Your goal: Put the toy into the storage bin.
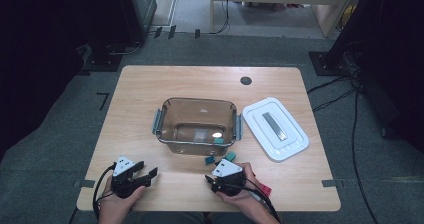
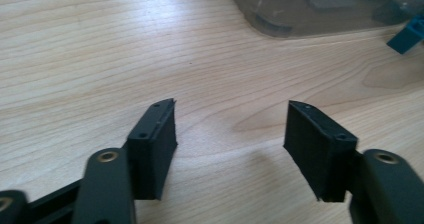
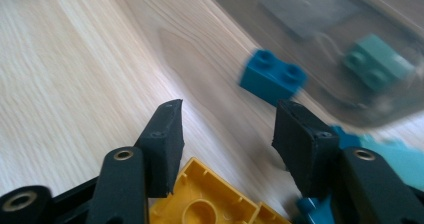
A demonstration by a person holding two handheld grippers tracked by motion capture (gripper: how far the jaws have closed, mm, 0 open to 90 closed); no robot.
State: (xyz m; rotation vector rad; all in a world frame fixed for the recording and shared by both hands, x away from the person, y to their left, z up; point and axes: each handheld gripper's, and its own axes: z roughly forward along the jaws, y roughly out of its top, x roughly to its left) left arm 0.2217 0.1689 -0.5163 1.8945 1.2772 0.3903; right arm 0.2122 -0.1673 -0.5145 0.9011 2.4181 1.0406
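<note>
A clear brown-tinted container stands open in the middle of the wooden table, with a teal brick inside near its front right corner. A few blue and teal bricks lie just outside that corner. My right gripper sits below them, open. In the right gripper view its jaws straddle a yellow brick without closing on it, and a blue brick lies ahead beside the container wall. My left gripper is open over bare wood, holding nothing.
The container's white lid lies flat to the right of it. A small red piece rests by the right hand near the front edge. A dark round grommet sits at the table's far side.
</note>
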